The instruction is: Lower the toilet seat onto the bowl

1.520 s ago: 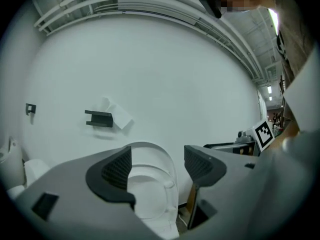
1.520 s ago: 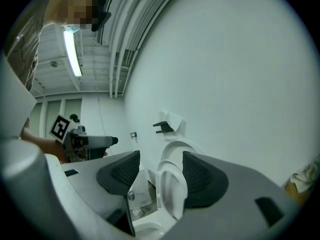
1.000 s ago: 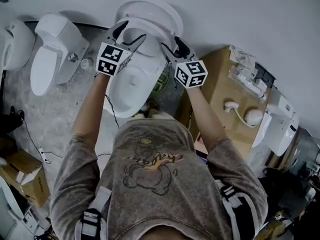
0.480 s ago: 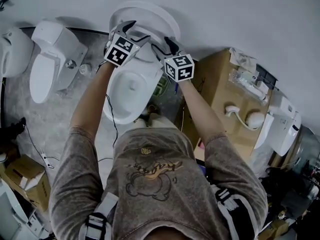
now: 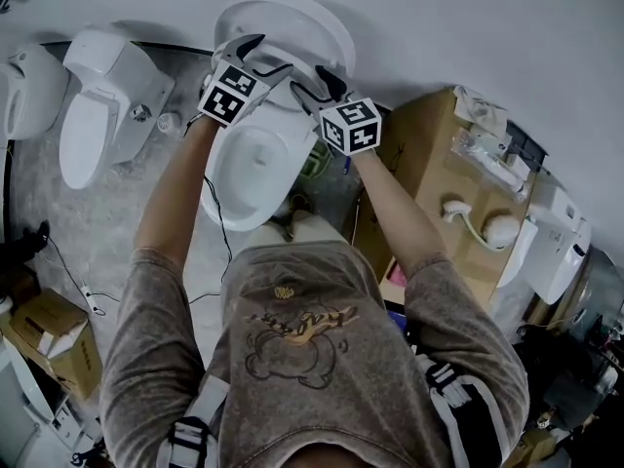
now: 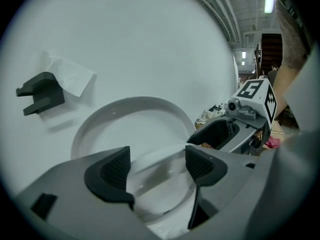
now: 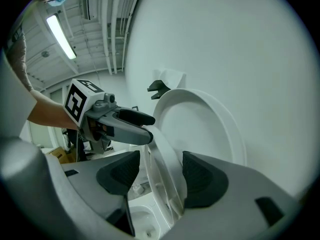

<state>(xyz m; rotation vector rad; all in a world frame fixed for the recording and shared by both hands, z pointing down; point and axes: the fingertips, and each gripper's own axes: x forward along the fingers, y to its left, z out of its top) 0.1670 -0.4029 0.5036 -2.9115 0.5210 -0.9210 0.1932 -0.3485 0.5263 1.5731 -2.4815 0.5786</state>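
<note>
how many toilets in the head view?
3 for sure: centre toilet straight ahead, second toilet to its left, third toilet cut off at the left edge. The white fixture at far right may be a fourth.

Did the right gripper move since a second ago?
Yes. The right gripper shifted up-left, away from the cardboard box, toward the raised toilet lid.

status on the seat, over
Left hand-held gripper open, right hand-held gripper open, both astride the seat. Seat tilted off the lid, not yet on the bowl. Bowl rim looks clear.
</note>
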